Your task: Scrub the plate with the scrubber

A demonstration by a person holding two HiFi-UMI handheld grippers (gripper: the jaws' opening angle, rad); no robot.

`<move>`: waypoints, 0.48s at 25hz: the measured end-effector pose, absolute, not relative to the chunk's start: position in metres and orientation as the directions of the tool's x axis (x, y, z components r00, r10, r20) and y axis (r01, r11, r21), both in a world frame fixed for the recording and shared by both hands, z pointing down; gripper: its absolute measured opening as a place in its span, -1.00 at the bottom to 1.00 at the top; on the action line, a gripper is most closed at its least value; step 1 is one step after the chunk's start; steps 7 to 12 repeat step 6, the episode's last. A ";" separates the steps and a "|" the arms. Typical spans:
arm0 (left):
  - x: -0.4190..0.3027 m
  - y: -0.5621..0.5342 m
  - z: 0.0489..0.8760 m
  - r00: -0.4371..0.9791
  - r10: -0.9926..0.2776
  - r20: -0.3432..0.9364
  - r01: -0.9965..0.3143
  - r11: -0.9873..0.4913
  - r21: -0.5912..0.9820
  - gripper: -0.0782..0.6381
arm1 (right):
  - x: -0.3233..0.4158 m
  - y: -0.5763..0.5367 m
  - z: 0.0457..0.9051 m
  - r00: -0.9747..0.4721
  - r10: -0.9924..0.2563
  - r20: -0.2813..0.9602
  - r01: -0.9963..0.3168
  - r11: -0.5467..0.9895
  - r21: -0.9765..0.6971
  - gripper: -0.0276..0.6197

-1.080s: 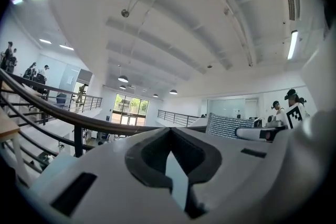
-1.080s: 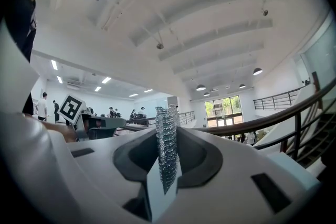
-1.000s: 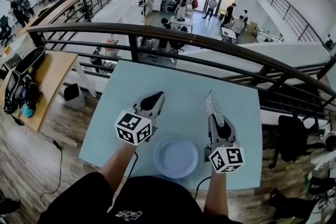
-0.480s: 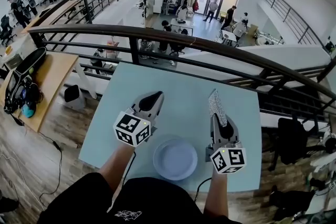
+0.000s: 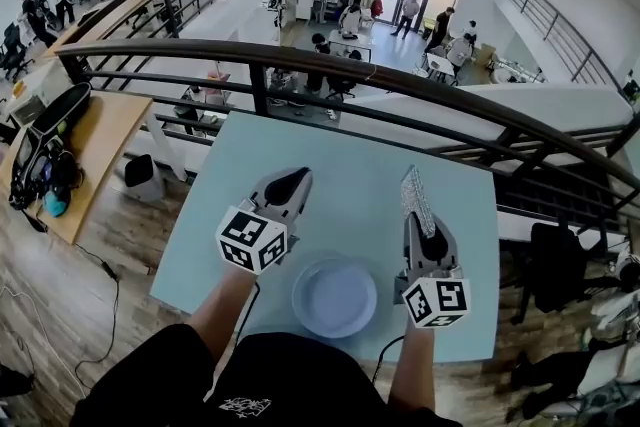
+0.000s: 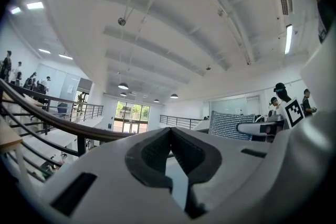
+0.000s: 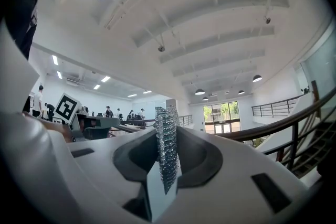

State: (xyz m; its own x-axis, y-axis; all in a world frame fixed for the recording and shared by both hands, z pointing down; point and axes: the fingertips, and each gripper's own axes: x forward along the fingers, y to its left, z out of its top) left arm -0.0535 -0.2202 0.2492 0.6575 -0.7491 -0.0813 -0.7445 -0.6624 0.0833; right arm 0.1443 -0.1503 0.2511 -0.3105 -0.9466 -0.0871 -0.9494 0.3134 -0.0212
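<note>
A white plate [image 5: 335,298] lies on the pale blue table [image 5: 340,170] near its front edge, between my two hands. My right gripper [image 5: 418,215] is shut on a silvery mesh scrubber [image 5: 411,198], which sticks out past the jaw tips; in the right gripper view the scrubber [image 7: 167,152] stands upright between the jaws. That gripper hovers just right of the plate. My left gripper [image 5: 291,183] hovers left of the plate, shut with nothing in it; the left gripper view shows its jaws [image 6: 170,136] meeting at the tips.
A dark metal railing [image 5: 330,75] runs across behind the table's far edge, with an open atrium below. A wooden desk [image 5: 85,150] with bags stands at the left. Bare tabletop stretches beyond both grippers.
The right gripper has drifted slightly toward me and to the right with the scrubber. The left gripper and the plate have barely moved.
</note>
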 end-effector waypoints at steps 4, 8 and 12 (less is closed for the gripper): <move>-0.047 -0.221 0.247 0.656 -0.750 -0.081 -0.746 -0.661 0.082 -0.76 | 0.153 -0.151 0.249 -0.304 -0.949 -0.085 -0.952 0.307 -0.018 -0.66; -0.044 -0.222 0.246 0.657 -0.750 -0.081 -0.745 -0.662 0.081 -0.76 | 0.156 -0.152 0.248 -0.301 -0.950 -0.085 -0.953 0.303 -0.015 -0.66; -0.044 -0.222 0.246 0.657 -0.750 -0.081 -0.745 -0.662 0.081 -0.76 | 0.156 -0.152 0.248 -0.301 -0.950 -0.085 -0.953 0.303 -0.015 -0.66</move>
